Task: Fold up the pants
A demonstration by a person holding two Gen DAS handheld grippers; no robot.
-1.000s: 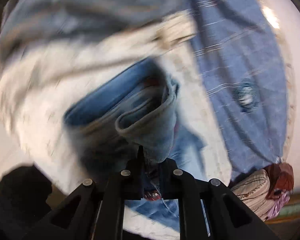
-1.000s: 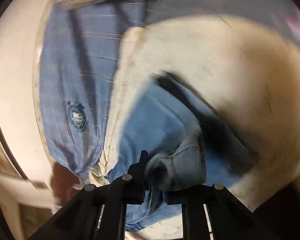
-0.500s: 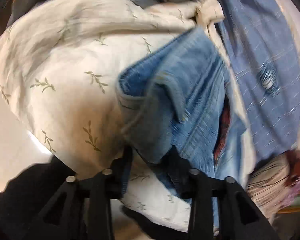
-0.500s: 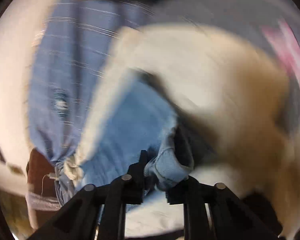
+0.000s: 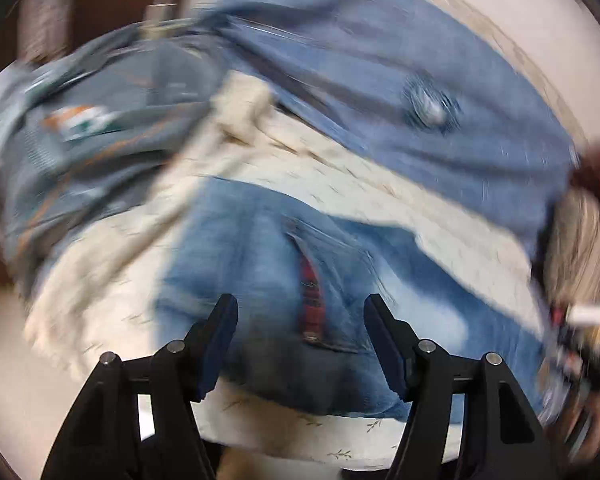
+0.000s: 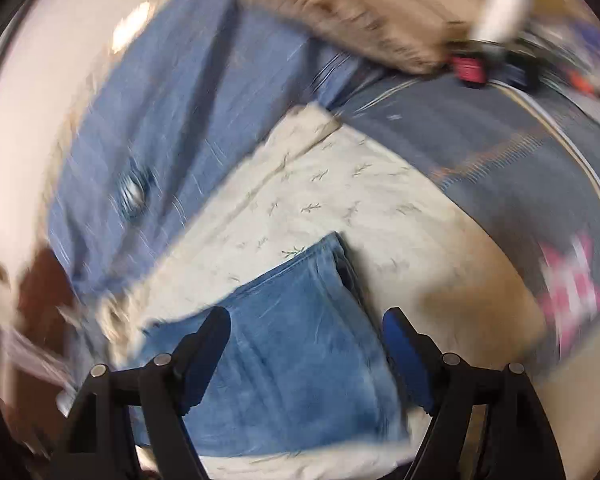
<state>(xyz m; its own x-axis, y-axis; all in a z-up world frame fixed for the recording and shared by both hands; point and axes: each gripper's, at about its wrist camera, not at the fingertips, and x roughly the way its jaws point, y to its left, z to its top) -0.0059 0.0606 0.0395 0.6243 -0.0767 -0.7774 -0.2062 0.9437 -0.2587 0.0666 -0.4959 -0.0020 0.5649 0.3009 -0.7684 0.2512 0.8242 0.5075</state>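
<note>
So I'm just letting go after a fold. My left tool (image 5: 300,344) is opening, nothing pinched, with the jeans (image 5: 284,280) lying under it in the lower middle of the frame on the cream leaf-print sheet (image 5: 340,176). My right tool (image 6: 306,354) is opening too, empty, over the folded denim at lower centre. Looks like the next move is finding the edge for another fold, though everything's blurry.

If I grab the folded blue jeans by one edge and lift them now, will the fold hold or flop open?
The jeans look like thick, soft denim in loose layers, so they would likely sag and unfold from one edge. They probably weigh a fair bit for their size. On the leaf-print cloth, pushing may bunch them rather than slide them.
</note>
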